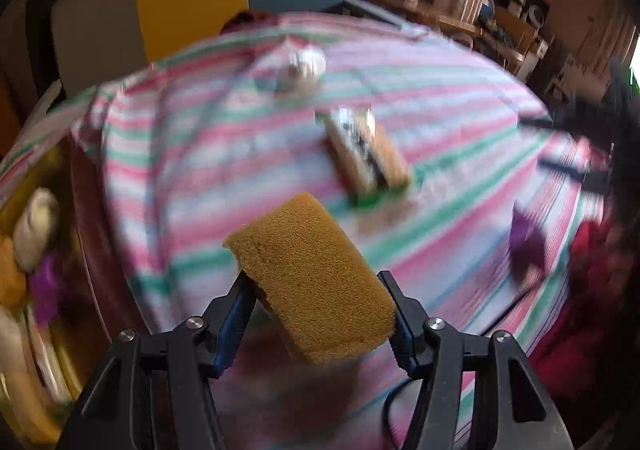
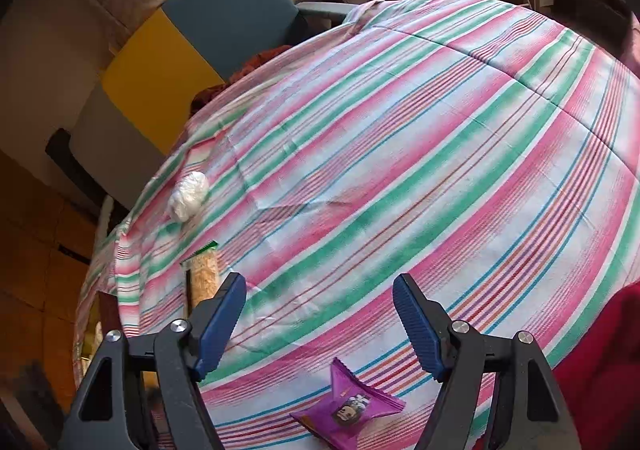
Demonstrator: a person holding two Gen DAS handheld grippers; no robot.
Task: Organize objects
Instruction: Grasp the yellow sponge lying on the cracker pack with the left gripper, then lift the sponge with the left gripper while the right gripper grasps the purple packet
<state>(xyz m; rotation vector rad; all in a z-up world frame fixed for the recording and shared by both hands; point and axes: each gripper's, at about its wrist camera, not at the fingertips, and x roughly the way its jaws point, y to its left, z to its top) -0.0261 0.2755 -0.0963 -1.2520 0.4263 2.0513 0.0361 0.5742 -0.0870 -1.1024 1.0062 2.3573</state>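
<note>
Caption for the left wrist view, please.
Left tongs grip a yellow sponge above the striped tablecloth.

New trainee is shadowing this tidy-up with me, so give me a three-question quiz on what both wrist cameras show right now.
1. True or false: the left tongs grip a yellow-brown rectangular foam sponge.
2. What lies below the right tongs: A) purple foil snack packet B) white crumpled plastic ball C) a spoon?
3. Fill in: the striped tablecloth is pink, white and ____.

Key: 1 true; 2 A; 3 green.
</note>
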